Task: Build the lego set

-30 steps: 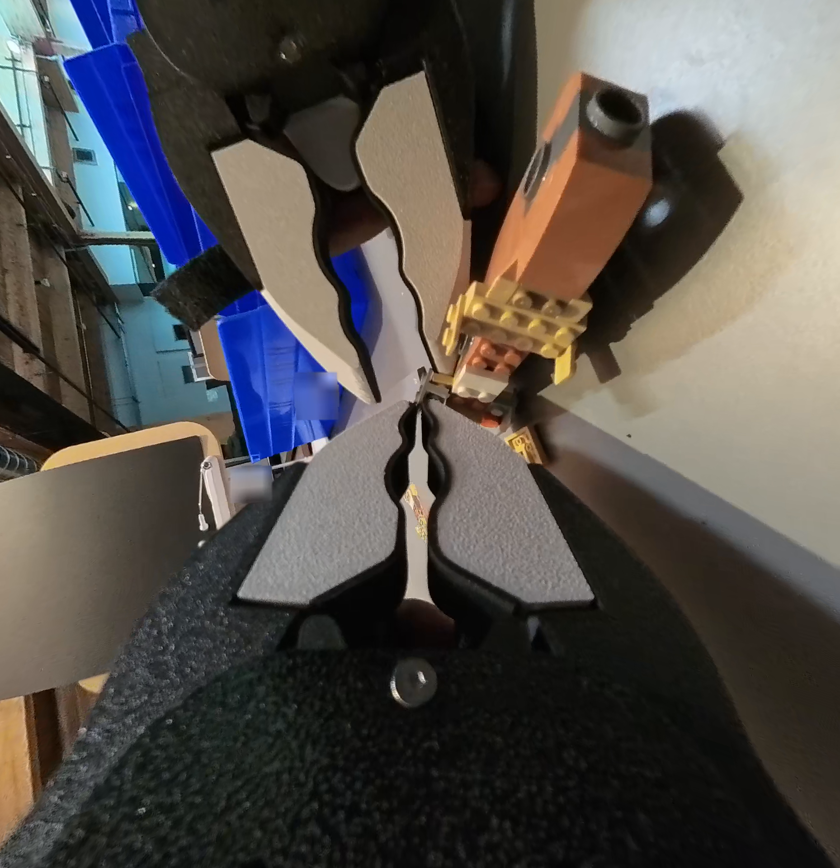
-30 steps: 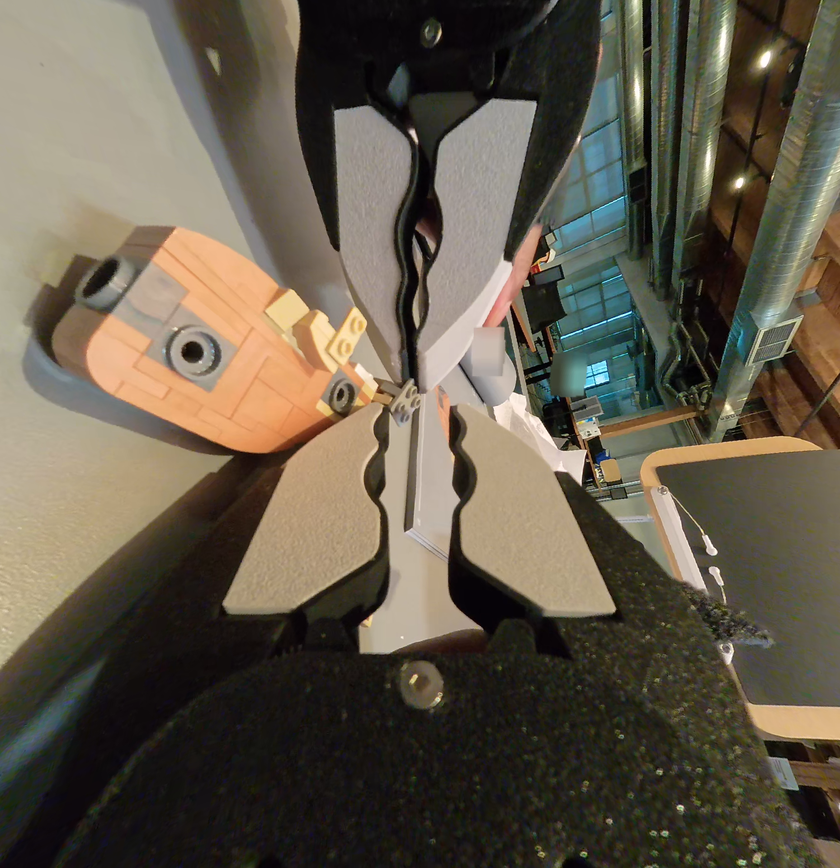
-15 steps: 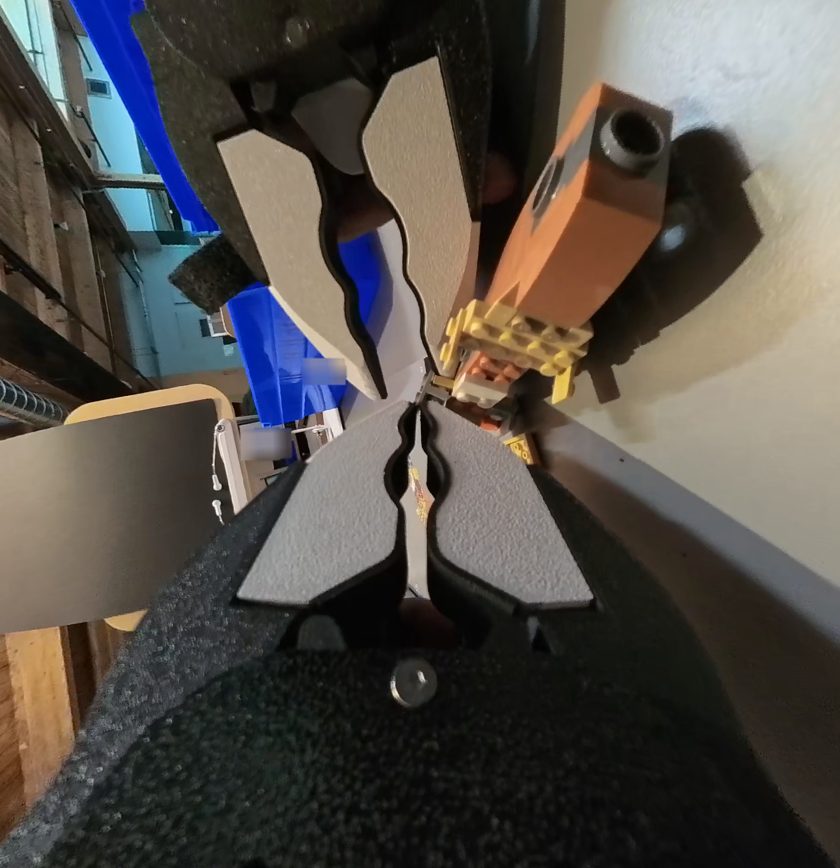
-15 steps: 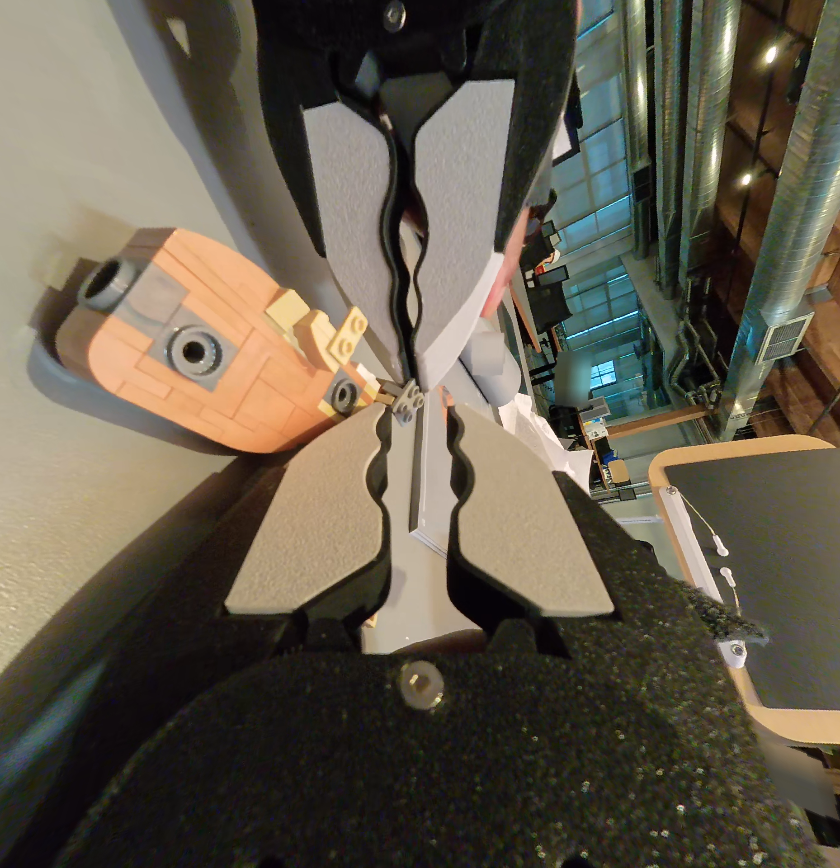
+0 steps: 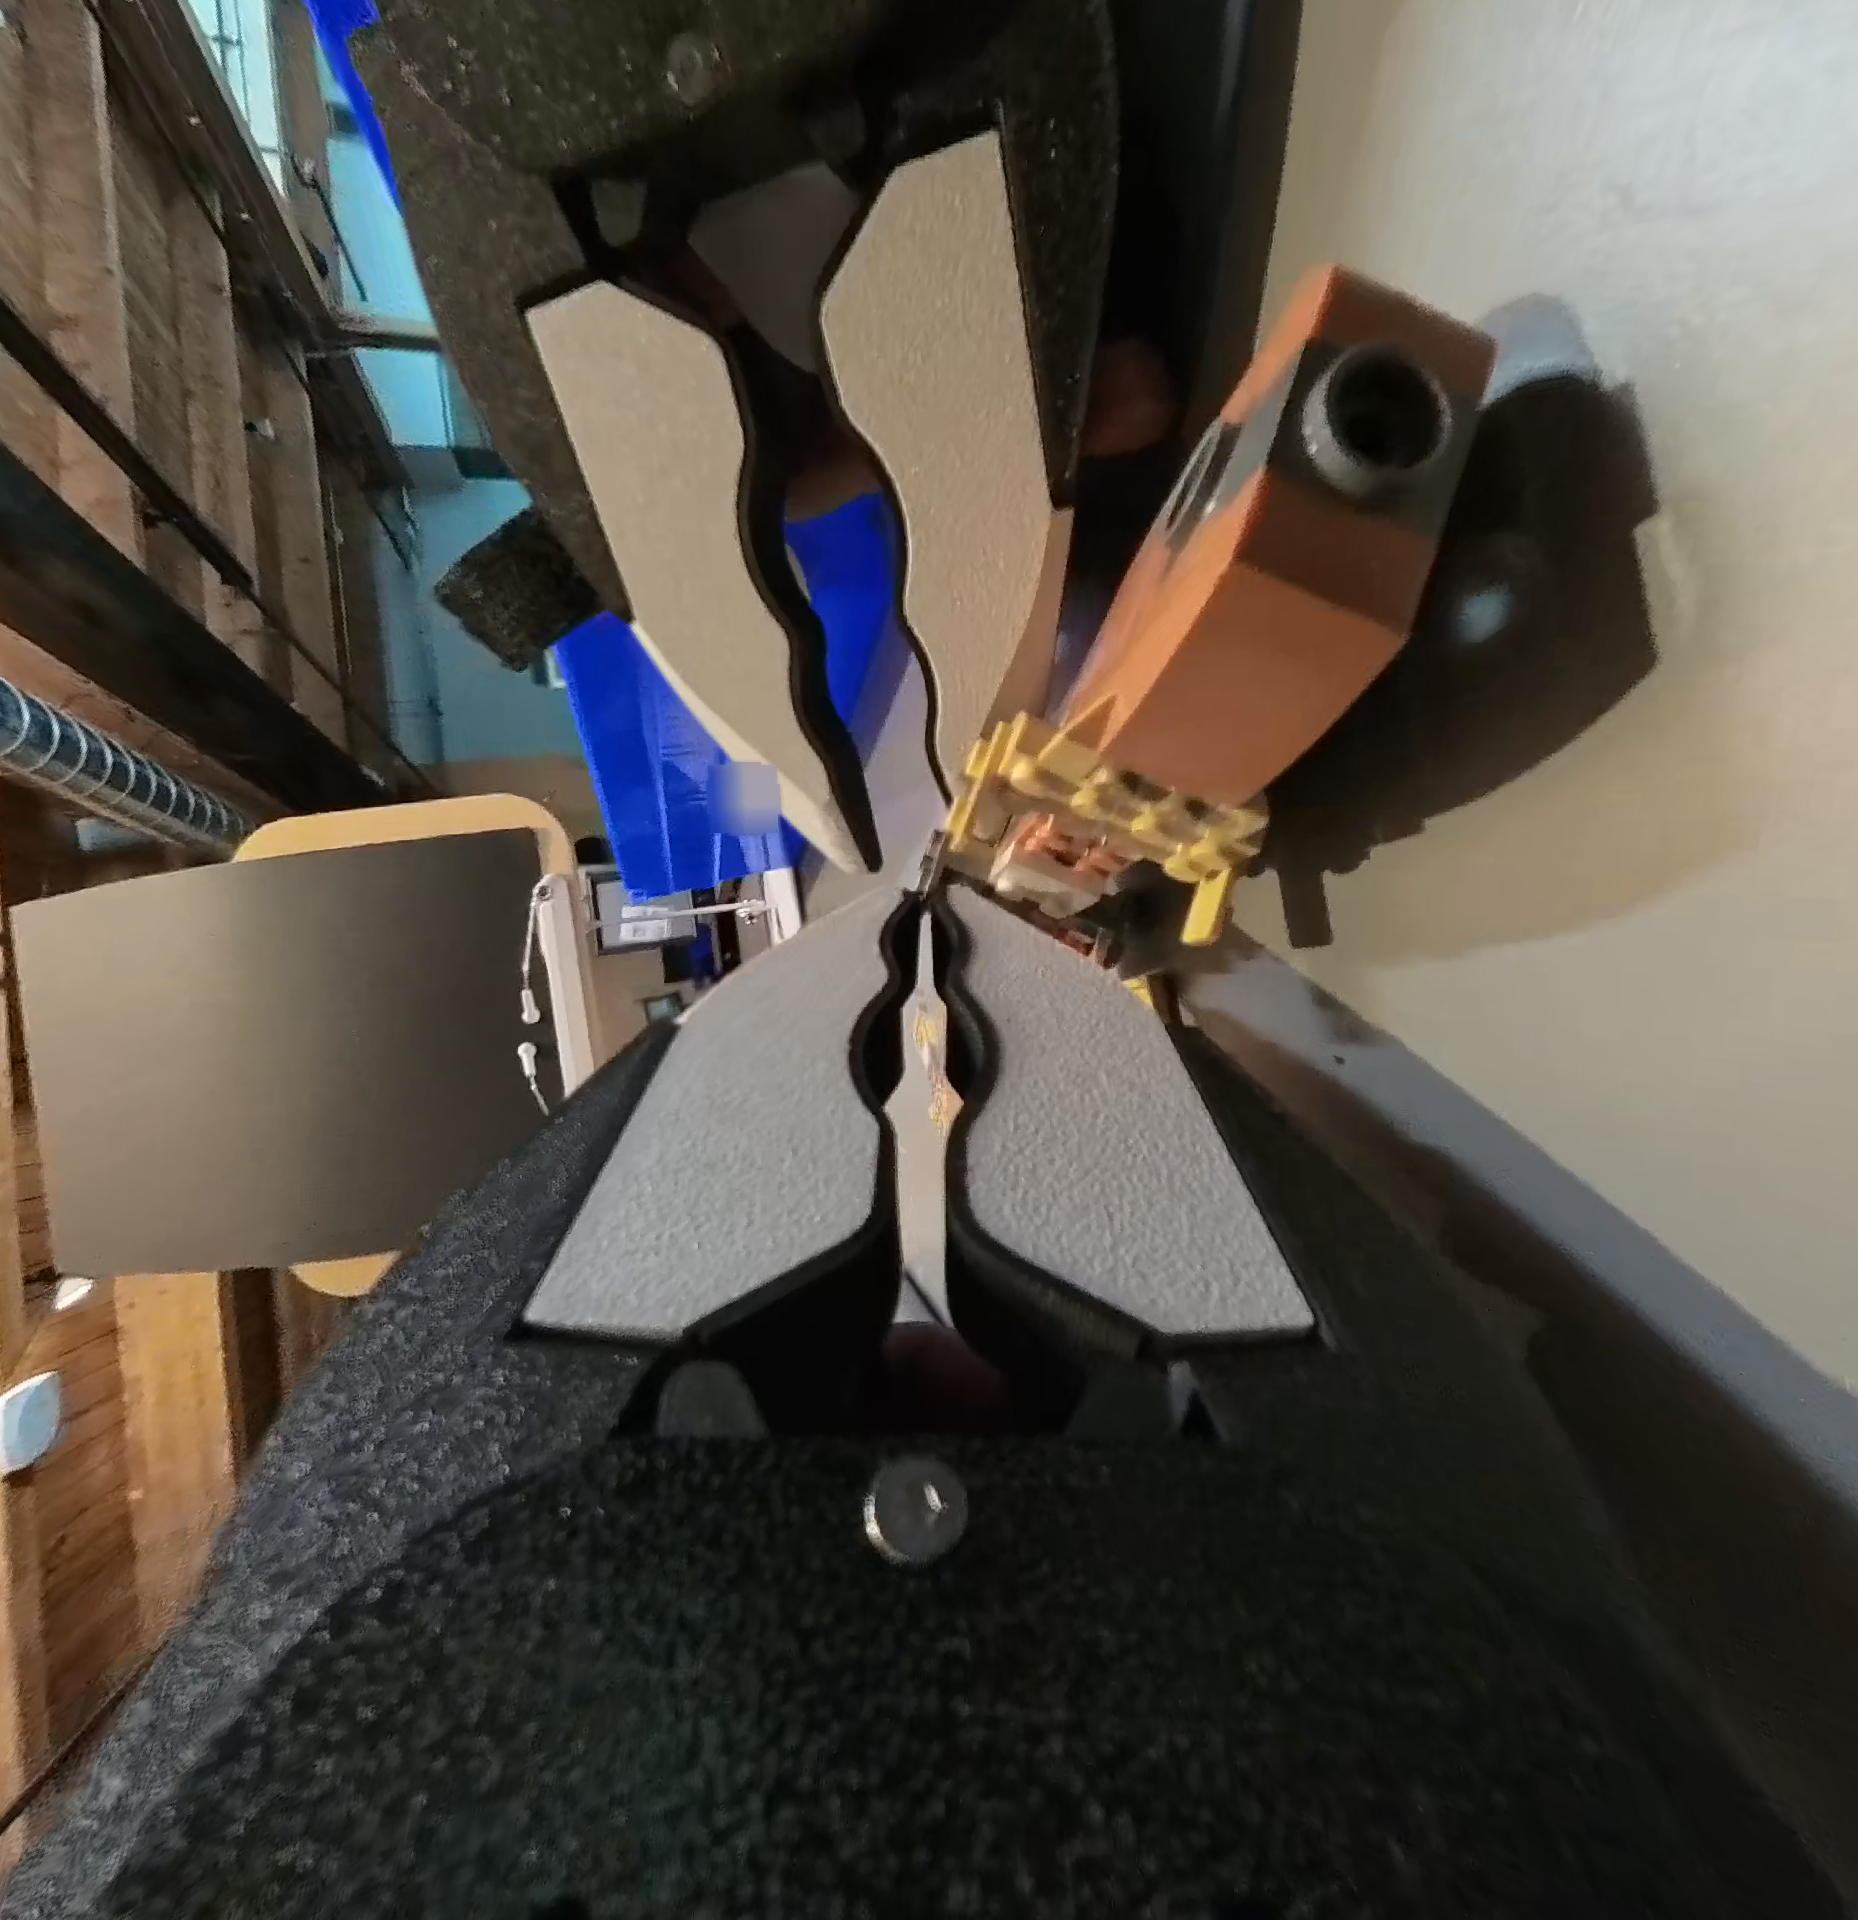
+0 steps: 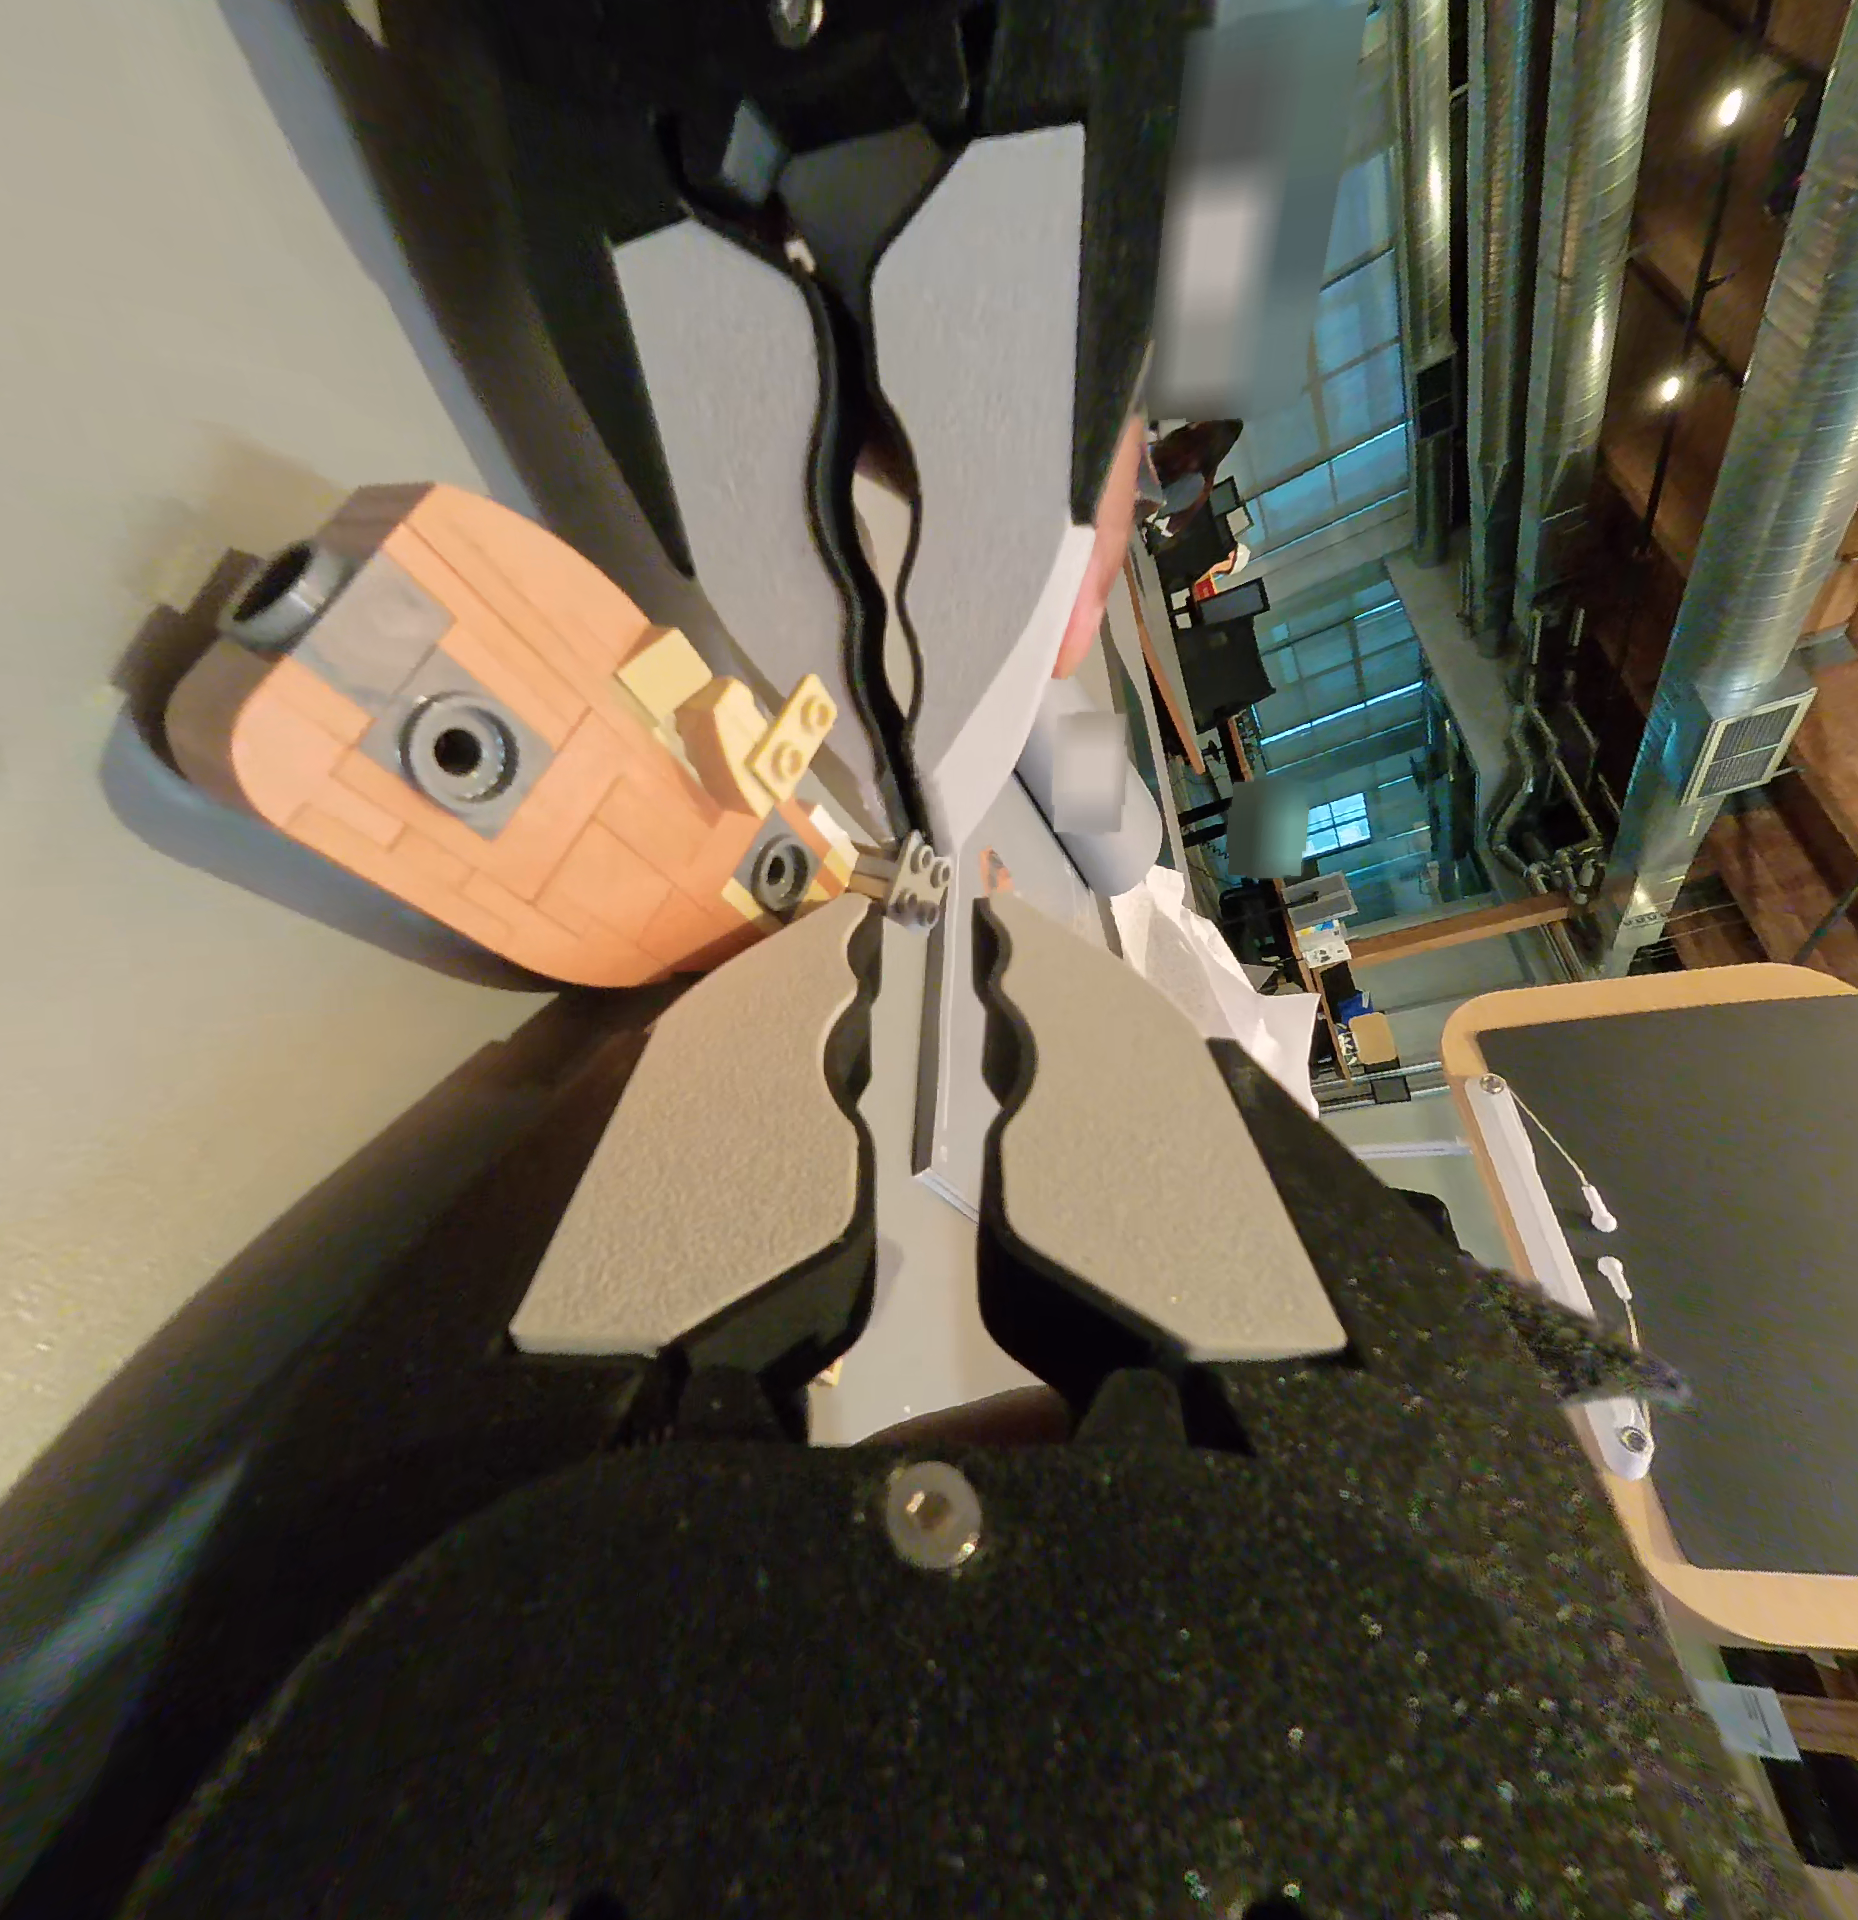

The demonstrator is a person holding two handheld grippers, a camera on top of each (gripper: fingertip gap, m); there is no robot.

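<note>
While both tips meet, left hand-held gripper pinching grey plate — right hand-held gripper spread, brown model beside.

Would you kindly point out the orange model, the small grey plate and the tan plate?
orange model [image 6: 551, 821]: right wrist view, its flat orange face.
grey plate [image 6: 920, 881]: right wrist view, its studded top.
tan plate [image 6: 797, 736]: right wrist view, between its two studs.

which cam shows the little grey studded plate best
The right wrist view: the small grey plate faces the camera there, studs visible, held at the tip of the left gripper beside the orange lego build. The left wrist view catches only a thin dark edge at its own fingertips.
</note>
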